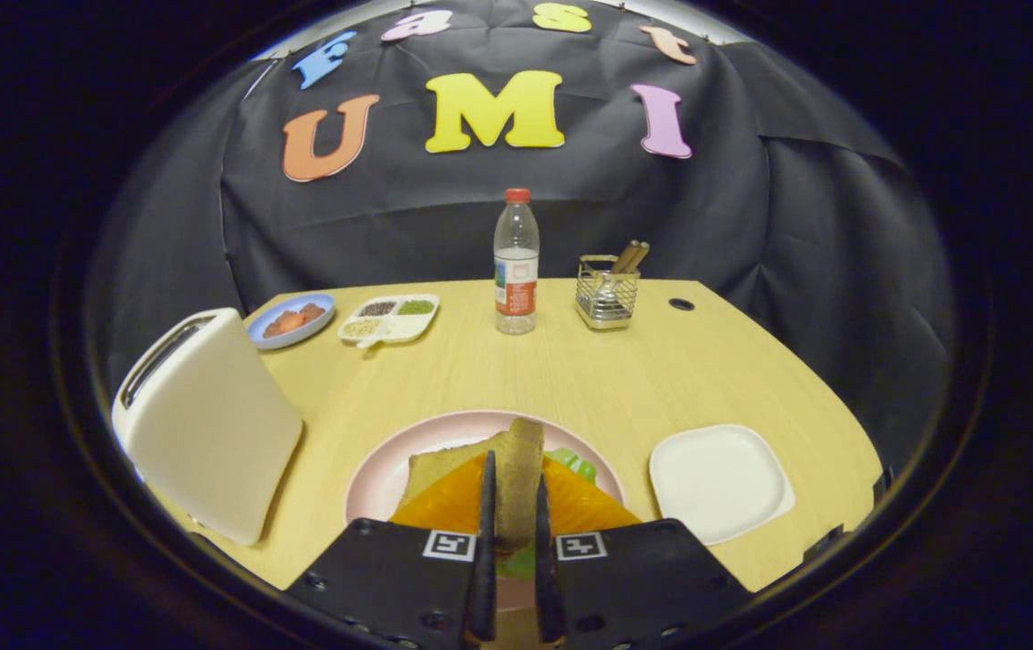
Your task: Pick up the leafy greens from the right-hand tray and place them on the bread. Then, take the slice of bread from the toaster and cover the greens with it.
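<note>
My gripper (pixel 515 474) is shut on a slice of toasted bread (pixel 521 447), held upright and edge-on between the fingers. Right under it lies a pink plate (pixel 381 478) with another bread slice (pixel 431 468) on it. Leafy greens (pixel 578 464) peek out on that slice, just right of the held bread. The white toaster (pixel 209 424) stands to the left of the plate, its slot facing up. To the right of the plate sits the white square tray (pixel 720 478), bare.
Further back on the wooden table (pixel 571 370) stand a water bottle (pixel 516 262) and a wire basket (pixel 607 296) with utensils. A blue dish (pixel 291 320) with food and a divided white dish (pixel 390 318) sit at the back left, beyond the toaster.
</note>
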A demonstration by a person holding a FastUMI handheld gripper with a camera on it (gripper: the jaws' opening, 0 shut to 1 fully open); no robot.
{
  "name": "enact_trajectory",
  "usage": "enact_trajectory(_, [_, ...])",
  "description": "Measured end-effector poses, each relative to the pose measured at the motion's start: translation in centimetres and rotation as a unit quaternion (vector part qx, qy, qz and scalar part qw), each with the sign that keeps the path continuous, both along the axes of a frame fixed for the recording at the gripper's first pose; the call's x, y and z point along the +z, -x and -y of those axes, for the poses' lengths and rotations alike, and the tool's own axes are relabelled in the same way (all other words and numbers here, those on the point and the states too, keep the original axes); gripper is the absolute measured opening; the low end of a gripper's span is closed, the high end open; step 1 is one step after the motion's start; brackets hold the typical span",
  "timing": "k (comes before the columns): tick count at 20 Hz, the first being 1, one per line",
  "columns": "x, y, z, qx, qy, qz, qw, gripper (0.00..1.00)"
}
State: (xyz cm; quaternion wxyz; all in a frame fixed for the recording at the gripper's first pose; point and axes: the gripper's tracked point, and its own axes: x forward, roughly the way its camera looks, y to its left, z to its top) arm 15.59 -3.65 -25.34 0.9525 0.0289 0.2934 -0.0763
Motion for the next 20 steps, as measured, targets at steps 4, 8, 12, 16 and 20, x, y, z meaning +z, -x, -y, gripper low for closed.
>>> enact_trajectory(4, [-1.2, 0.2, 1.0, -0.006, 0.026, -0.013, 1.0, 0.18])
enact_trajectory(8, [-2.2, 0.8, 2.0, -0.018, 0.019, -0.033, 0.999, 0.57])
enact_trajectory(12, [-1.7, 1.5, 2.4, -0.017, 0.035, -0.029, 0.999, 0.8])
enact_trajectory(16, [0.6, 2.6, 2.7, -0.022, 0.044, 0.005, 0.999, 0.96])
enact_trajectory(20, [5.7, 4.7, 1.9, -0.017, 0.059, 0.105, 0.993, 0.96])
